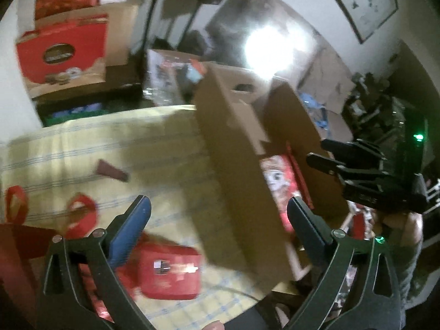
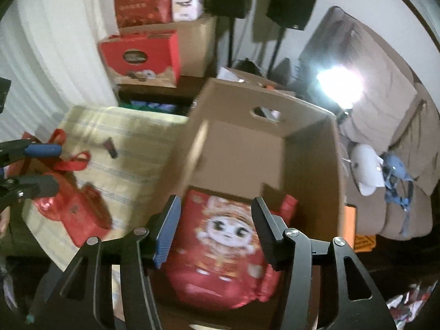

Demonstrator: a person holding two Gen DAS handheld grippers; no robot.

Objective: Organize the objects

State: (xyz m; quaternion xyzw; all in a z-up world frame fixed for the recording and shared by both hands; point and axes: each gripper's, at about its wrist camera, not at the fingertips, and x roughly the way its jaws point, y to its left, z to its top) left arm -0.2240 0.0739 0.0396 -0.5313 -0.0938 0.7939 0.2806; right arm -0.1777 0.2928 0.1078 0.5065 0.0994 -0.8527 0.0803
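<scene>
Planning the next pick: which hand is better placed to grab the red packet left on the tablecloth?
Left, probably. The left tongs are open above the red packet on the tablecloth, while the right tongs are open over the cardboard box, above the cartoon bag already inside.

We are in a home, in a living room. We see a soft brown sofa [image 2: 390,126] with a white cap [image 2: 365,169] on it, a framed picture [image 1: 360,2] on the wall, black speakers [image 2: 292,5] on stands, white curtains [image 2: 52,55], and gift boxes [image 2: 140,55] piled by the wall.
</scene>
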